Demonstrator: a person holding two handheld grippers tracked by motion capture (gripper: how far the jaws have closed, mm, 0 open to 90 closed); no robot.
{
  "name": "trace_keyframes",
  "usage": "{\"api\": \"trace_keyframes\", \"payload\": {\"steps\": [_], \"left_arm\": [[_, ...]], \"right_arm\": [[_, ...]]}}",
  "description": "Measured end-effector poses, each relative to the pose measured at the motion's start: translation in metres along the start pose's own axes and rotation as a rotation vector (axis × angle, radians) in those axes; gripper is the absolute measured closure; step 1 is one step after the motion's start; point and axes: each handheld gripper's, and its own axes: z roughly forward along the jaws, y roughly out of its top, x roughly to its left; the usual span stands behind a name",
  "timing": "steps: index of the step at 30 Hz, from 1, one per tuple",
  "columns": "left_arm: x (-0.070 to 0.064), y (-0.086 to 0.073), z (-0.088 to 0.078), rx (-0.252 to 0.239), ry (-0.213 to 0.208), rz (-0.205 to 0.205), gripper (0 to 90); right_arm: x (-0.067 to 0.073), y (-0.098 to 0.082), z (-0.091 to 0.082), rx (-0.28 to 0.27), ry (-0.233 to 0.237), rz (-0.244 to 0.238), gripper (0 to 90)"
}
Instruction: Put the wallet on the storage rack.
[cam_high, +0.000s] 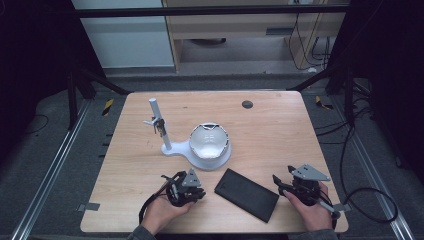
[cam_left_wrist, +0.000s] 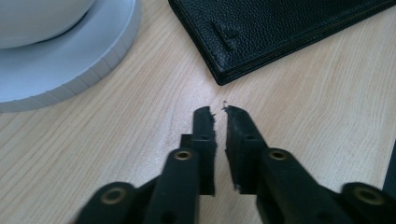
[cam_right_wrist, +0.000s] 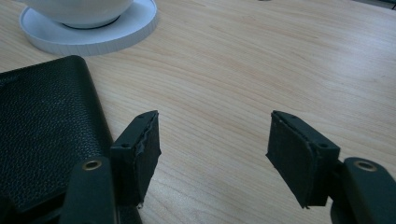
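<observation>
Here, at the table's near edge:
Left gripper (cam_high: 196, 194): jaws pressed together on nothing, at the wallet's 9 o'clock.
Right gripper (cam_high: 278, 184): jaws spread, empty, at its 3 o'clock.
Black wallet (cam_high: 246, 194): flat between them.
White bowl stand (cam_high: 210, 150): beyond, at 11 o'clock.

A light wooden table (cam_high: 280, 130) is carrying a white round-based stand (cam_high: 200, 159) at centre and a black leather wallet (cam_high: 246, 194) at lower centre.
</observation>
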Motion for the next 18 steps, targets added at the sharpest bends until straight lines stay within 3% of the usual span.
{"api": "trace_keyframes", "payload": {"steps": [3,18], "left_arm": [[0.0,0.003,0.004,0.018,-0.01,0.001,89.4],[0.009,0.021,0.029,0.062,-0.022,-0.016,89.9]], "right_arm": [[0.0,0.001,0.0,-0.009,0.012,-0.003,31.7],[0.002,0.002,-0.001,-0.011,0.031,0.005,28.7]]}}
